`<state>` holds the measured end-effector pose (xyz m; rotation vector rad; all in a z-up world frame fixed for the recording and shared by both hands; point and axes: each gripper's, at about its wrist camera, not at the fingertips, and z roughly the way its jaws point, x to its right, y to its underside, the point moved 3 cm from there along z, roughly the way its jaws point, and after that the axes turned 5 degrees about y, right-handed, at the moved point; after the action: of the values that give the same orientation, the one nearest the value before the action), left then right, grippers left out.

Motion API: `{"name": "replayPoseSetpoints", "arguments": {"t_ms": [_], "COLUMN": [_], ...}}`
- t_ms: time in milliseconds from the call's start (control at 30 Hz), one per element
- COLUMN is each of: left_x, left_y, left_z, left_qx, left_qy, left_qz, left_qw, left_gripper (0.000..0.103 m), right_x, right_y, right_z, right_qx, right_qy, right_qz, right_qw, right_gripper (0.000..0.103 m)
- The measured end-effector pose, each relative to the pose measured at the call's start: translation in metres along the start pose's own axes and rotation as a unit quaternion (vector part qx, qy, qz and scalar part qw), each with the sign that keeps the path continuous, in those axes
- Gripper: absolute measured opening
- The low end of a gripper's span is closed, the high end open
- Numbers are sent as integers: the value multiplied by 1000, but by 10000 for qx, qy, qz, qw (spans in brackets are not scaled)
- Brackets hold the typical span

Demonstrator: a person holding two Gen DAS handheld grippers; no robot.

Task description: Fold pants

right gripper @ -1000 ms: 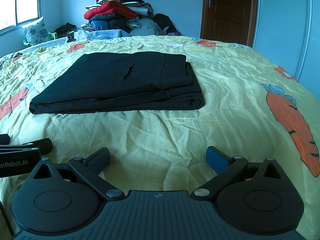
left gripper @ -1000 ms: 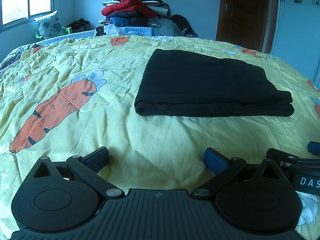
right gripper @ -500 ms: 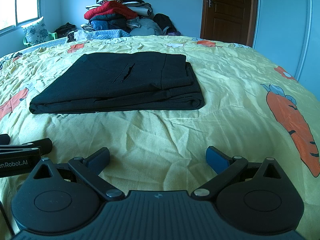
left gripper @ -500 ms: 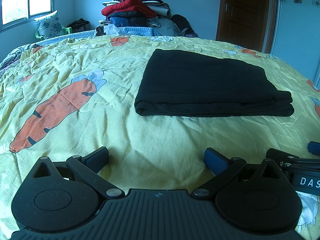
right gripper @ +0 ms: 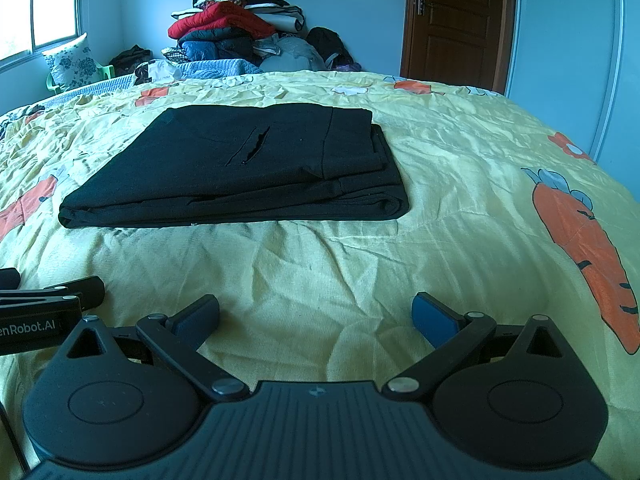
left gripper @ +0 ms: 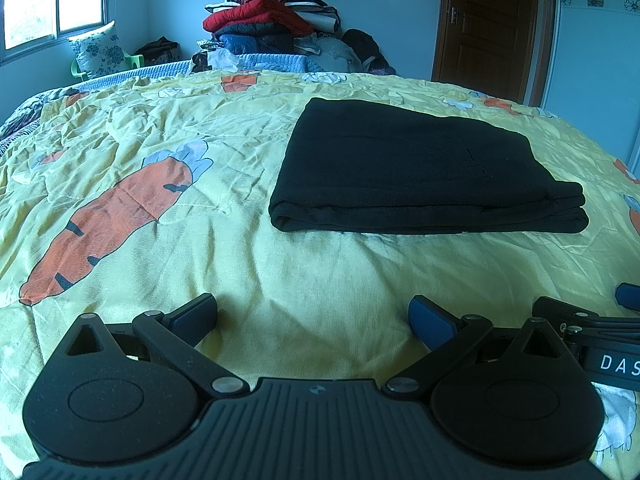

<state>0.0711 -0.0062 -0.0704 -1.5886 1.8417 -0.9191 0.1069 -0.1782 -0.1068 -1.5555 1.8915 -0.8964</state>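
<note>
Black pants [left gripper: 416,172] lie folded into a flat rectangle on the yellow carrot-print bedspread [left gripper: 160,128]; they also show in the right wrist view [right gripper: 248,164], with a pocket slit on top. My left gripper [left gripper: 314,316] is open and empty, resting low on the bedspread short of the pants. My right gripper [right gripper: 316,314] is open and empty too, beside the left one. Each gripper's side shows at the edge of the other's view.
A pile of clothes and quilts [left gripper: 264,28] stands past the far end of the bed. A brown door [left gripper: 492,28] is at the back right, a window [left gripper: 52,0] and a flowered pillow [left gripper: 98,54] at the back left.
</note>
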Motion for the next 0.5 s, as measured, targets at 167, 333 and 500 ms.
{"name": "replayPoseSetpoints", "arguments": {"t_ms": [167, 333, 500], "left_x": [0, 0, 0], "left_y": [0, 0, 0], "left_z": [0, 0, 0], "left_qx": [4, 2, 2], "left_qy": [0, -1, -1], "left_qz": [0, 1, 1], "left_qw": [10000, 10000, 10000], "left_gripper": [103, 103, 103], "right_x": [0, 0, -1], "right_y": [0, 0, 0], "right_z": [0, 0, 0], "right_qx": [-5, 0, 1], "right_qy": [-3, -1, 1], "right_qz": [-1, -3, -6], "right_qw": [10000, 10000, 10000], "right_gripper": [103, 103, 103]}}
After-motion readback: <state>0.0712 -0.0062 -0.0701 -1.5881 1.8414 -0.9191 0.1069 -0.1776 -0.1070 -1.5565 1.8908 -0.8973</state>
